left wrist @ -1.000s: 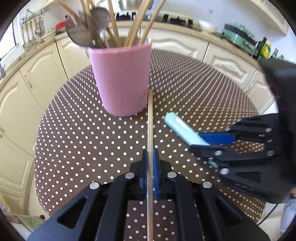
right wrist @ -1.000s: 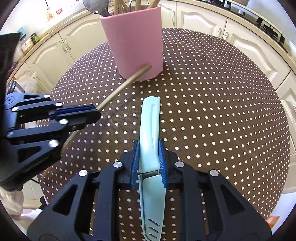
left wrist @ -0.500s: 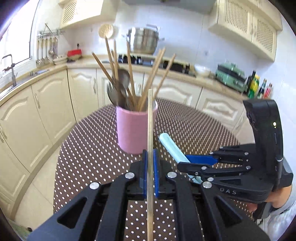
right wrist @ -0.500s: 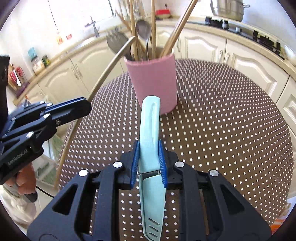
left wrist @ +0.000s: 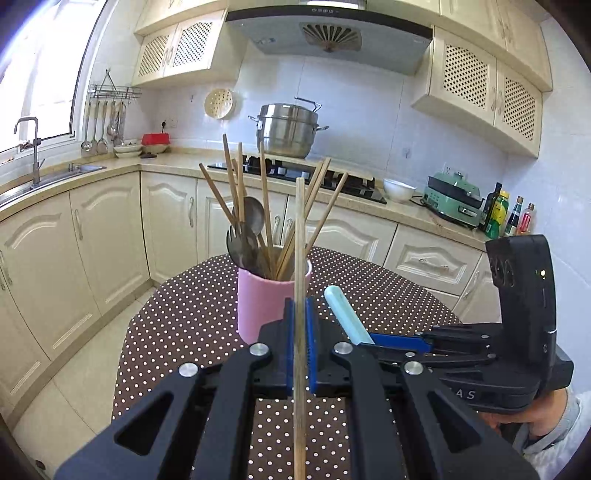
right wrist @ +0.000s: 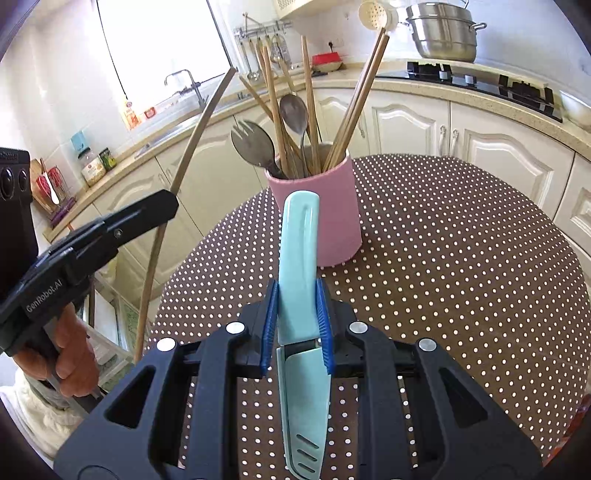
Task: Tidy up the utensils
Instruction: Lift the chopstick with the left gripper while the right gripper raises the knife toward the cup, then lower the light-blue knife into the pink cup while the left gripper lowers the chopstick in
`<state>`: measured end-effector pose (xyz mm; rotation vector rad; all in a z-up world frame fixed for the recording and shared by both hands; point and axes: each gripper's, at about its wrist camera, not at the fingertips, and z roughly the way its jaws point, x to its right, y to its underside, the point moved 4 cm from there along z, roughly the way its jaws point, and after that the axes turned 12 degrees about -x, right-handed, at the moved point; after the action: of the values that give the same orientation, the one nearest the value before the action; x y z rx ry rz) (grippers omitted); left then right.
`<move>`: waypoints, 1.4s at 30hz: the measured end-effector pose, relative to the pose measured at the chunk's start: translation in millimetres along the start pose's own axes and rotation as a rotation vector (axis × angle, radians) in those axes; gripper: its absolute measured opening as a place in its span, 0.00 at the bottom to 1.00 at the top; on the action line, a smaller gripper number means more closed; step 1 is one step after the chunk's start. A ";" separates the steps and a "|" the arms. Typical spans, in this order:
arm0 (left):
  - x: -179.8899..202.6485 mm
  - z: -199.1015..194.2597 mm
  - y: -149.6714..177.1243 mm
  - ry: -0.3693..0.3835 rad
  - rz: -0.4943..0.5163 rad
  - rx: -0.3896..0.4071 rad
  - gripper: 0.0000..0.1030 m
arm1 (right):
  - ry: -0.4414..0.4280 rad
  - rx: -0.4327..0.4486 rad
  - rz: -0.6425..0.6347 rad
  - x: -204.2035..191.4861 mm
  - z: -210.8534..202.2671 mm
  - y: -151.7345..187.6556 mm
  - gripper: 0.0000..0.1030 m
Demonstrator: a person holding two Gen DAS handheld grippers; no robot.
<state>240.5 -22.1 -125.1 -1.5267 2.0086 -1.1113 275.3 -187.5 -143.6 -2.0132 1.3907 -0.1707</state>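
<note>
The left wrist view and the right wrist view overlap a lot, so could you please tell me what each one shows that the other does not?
Only the left wrist view shows the grey range hood and the green countertop appliance. Only the right wrist view shows the slotted sheath end of the pale blue knife and the person's hand holding the left gripper. Both show the pink utensil cup, the brown polka-dot table and the steel steamer pot.

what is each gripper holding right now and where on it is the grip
Left gripper: a wooden chopstick, pinched partway along its shaft. Right gripper: a sheathed teal knife, gripped where handle meets sheath.
</note>
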 end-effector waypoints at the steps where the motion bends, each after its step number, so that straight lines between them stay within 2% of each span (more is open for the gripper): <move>1: 0.9 -1.8 -1.2 -0.002 0.003 0.010 0.06 | -0.003 0.008 0.000 -0.7 -1.8 -0.8 0.20; 14: -2.6 -24.5 -8.1 -0.036 0.019 0.109 0.06 | -0.021 0.053 0.035 0.7 -5.5 -4.1 0.20; 31: -27.3 -48.0 -14.0 -0.009 -0.001 0.212 0.06 | -0.021 0.111 0.049 -8.8 -14.9 -11.7 0.20; 42: -24.3 -49.6 -27.0 -0.004 0.004 0.257 0.06 | -0.052 0.183 0.061 -7.0 -30.6 -21.8 0.20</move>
<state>230.7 15.6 -77.6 -1.3909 1.7843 -1.3055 275.2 -190.8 -105.5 -1.8114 1.3512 -0.2095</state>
